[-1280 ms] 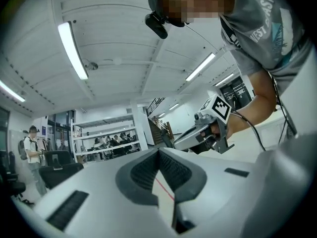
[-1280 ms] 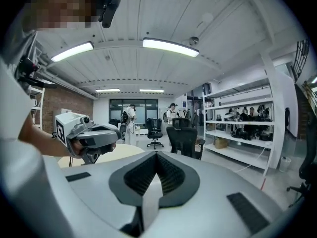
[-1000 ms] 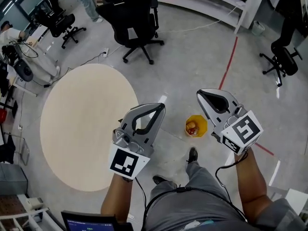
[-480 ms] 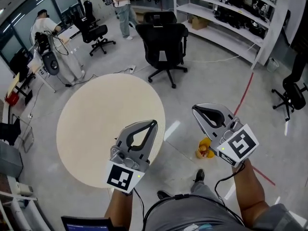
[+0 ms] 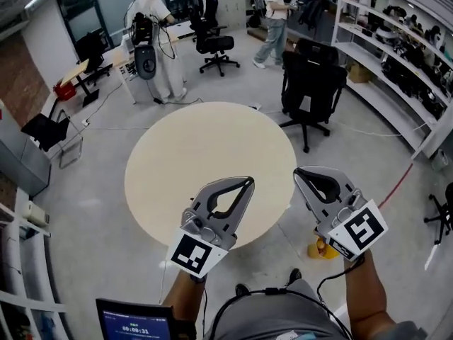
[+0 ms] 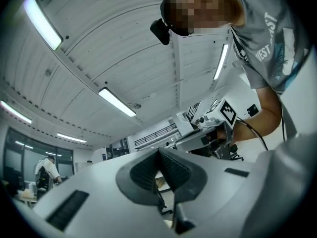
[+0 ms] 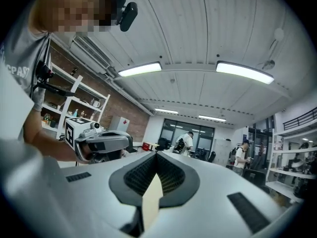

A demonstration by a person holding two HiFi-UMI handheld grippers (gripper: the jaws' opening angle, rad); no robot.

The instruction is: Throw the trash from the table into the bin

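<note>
The round beige table (image 5: 205, 165) lies ahead of me with no trash showing on its top. My left gripper (image 5: 246, 183) hangs over the table's near edge, its jaws shut with nothing between them; its pads meet in the left gripper view (image 6: 158, 152). To its right, off the table's edge and above the floor, my right gripper (image 5: 299, 172) is also shut and holds nothing, as the right gripper view (image 7: 156, 155) confirms. The yellow bin (image 5: 318, 250) stands on the floor under the right gripper, mostly hidden by it.
A black office chair (image 5: 311, 83) stands just beyond the table on the right. Shelves (image 5: 403, 55) run along the right wall. People stand by desks and chairs at the back (image 5: 152, 34). A red floor line (image 5: 396, 179) passes on the right. A small screen (image 5: 134, 323) shows at bottom left.
Both grippers have risen and swung toward the table, which now lies straight ahead. The yellow bin, earlier between the grippers, now sits under the right one. Both stayed shut.
</note>
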